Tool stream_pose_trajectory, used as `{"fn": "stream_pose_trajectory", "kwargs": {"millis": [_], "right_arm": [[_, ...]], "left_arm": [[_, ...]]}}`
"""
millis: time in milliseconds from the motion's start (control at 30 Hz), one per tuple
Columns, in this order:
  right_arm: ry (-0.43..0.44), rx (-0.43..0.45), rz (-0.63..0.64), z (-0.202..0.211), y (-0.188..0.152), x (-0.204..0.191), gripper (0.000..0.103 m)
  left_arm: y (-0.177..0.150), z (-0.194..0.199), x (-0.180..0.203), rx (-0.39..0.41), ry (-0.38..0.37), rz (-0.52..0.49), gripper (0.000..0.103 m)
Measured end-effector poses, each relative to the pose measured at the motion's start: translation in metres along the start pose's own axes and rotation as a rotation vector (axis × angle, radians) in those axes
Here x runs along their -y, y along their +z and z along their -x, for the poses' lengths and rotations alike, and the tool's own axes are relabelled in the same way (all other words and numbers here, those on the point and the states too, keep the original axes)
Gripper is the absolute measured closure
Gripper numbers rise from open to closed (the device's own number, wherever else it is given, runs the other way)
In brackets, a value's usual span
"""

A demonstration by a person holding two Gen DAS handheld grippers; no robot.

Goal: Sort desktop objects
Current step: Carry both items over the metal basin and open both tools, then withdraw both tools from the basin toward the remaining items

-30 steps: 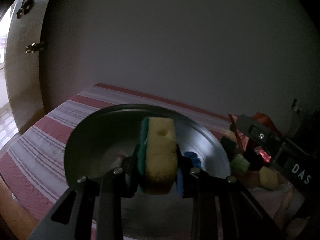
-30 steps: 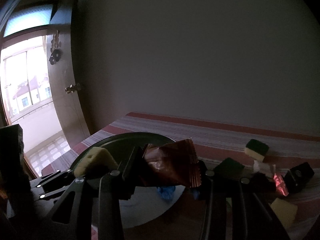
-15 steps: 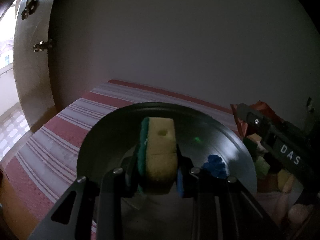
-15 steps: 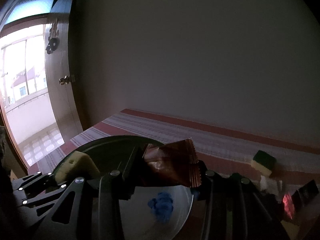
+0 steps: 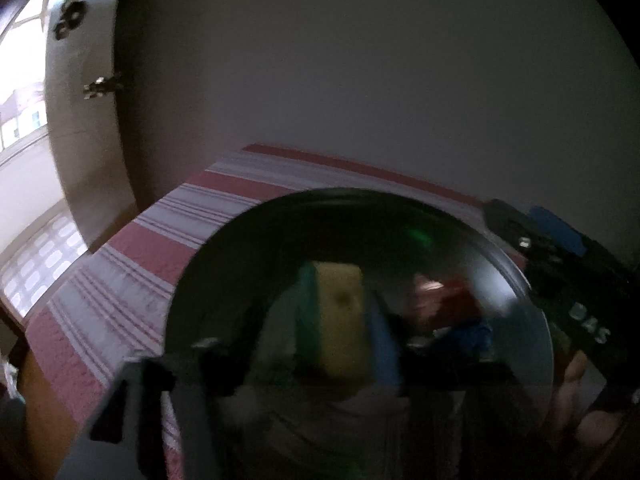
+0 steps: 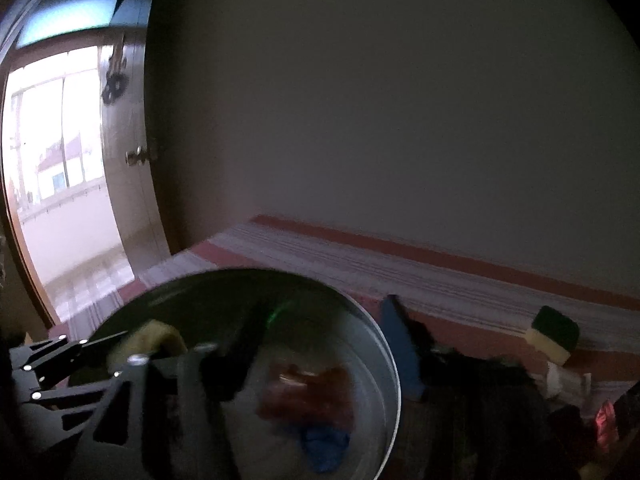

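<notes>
**Two grippers over one metal bowl**

Two views show the same dim tabletop, covered by a red-and-white striped cloth [image 5: 160,240] that runs to a plain wall.

At far left a bright window [image 6: 52,140] stands beside a wooden door [image 6: 128,200].

Next comes the left gripper [image 5: 336,320], blurred, its jaws closed narrowly on a yellow sponge with a green scouring side [image 5: 340,320]. It holds the sponge upright above the round metal bowl [image 5: 240,248], which takes up the near middle of the cloth. From the right wrist camera, the same sponge shows as a pale yellow lump [image 6: 152,340] at the bowl's left edge.

Inside the bowl lie a reddish-brown snack wrapper [image 6: 312,396] and, touching it on the near side, a crumpled blue item [image 6: 324,444].

The right gripper [image 6: 320,344] hangs above the bowl's right half with its jaws spread wide and nothing between them; the wrapper lies below the gap. One blue pad [image 6: 400,352] is sharp, the other finger smeared by motion.

Farther right, well apart from the bowl, a second sponge [image 6: 554,334] rests on the cloth, dark side up. Small dark and red items beyond it at the frame edge are too dim to identify.
</notes>
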State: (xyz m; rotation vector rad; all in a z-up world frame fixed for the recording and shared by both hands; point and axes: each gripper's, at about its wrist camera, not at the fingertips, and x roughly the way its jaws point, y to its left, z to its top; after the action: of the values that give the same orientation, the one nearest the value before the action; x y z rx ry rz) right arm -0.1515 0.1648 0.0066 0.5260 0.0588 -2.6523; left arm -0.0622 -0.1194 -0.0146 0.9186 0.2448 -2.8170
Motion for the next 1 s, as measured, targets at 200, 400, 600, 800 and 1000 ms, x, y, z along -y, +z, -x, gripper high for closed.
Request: {"fn": "stream_pose_trajectory", "kwargs": {"millis": [200, 400, 600, 800, 1000], "right_arm": [[-0.028, 0.138, -0.020, 0.027, 0.000, 0.005, 0.019], [-0.061, 0.211, -0.019, 0.038, -0.001, 0.007, 0.014], [-0.105, 0.277, 0.014, 0.050, -0.005, 0.008, 0.014], [-0.148, 0.230, 0.039, 0.058, -0.016, 0.020, 0.014], [-0.186, 0.221, -0.034, 0.078, -0.027, 0.053, 0.014]], "left_arm": [[-0.001, 0.003, 0.000, 0.017, 0.045, 0.003, 0.024], [0.000, 0.004, -0.002, 0.030, 0.060, 0.026, 0.013], [0.002, 0.018, 0.006, 0.097, 0.055, 0.015, 0.005], [-0.001, 0.028, 0.023, 0.126, -0.006, 0.003, 0.003], [-0.008, 0.031, 0.054, 0.151, -0.053, -0.047, 0.003]]}}
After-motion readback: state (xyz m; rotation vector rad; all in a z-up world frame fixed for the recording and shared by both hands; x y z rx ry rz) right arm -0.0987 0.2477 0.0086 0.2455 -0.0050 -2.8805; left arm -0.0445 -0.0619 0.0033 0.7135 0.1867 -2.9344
